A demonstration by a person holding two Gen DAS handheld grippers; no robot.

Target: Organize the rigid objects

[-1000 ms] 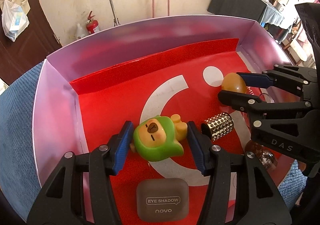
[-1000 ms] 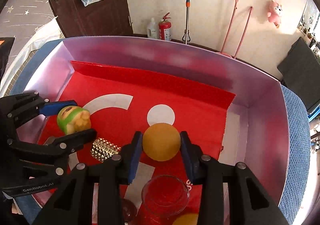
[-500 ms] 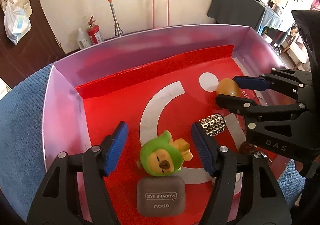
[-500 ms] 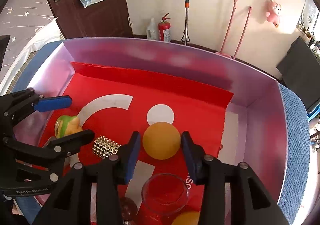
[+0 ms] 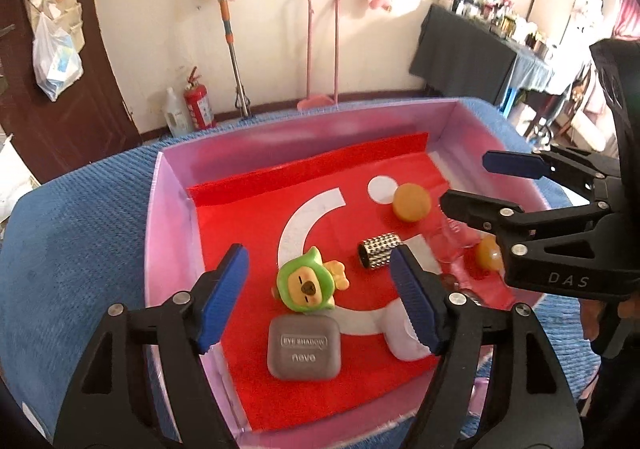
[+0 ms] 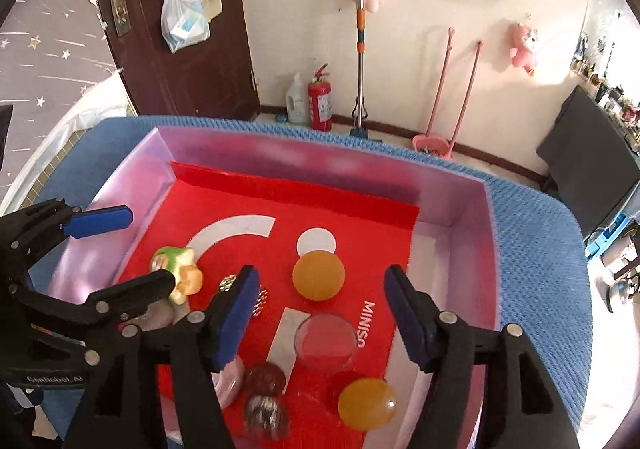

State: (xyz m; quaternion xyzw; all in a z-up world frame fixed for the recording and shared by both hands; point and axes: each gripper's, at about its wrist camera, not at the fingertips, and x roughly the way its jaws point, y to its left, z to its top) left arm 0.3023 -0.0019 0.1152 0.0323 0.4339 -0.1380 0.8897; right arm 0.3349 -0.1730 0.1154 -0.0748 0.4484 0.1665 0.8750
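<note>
A pink-walled box (image 5: 172, 217) with a red liner holds the objects. A green-hooded toy figure (image 5: 306, 285) lies against a grey eye-shadow case (image 5: 304, 347). My left gripper (image 5: 320, 299) is open and empty, raised above them. A studded silver cylinder (image 5: 379, 250) lies to the right. An orange ball (image 6: 318, 275) rests by the white dot. My right gripper (image 6: 318, 315) is open and empty, above and behind the ball, over a clear glass cup (image 6: 326, 341).
Near the box's front right lie a translucent orange ball (image 6: 367, 403), a dark red ball (image 6: 265, 378) and a glittery ball (image 6: 266, 415). The box sits on a blue textured surface (image 5: 76, 249). A door and wall with a mop stand behind.
Both grippers opened wide and pulled up and back from the box. The green toy was let go and now lies against the grey case. The orange ball was let go by the white dot.
</note>
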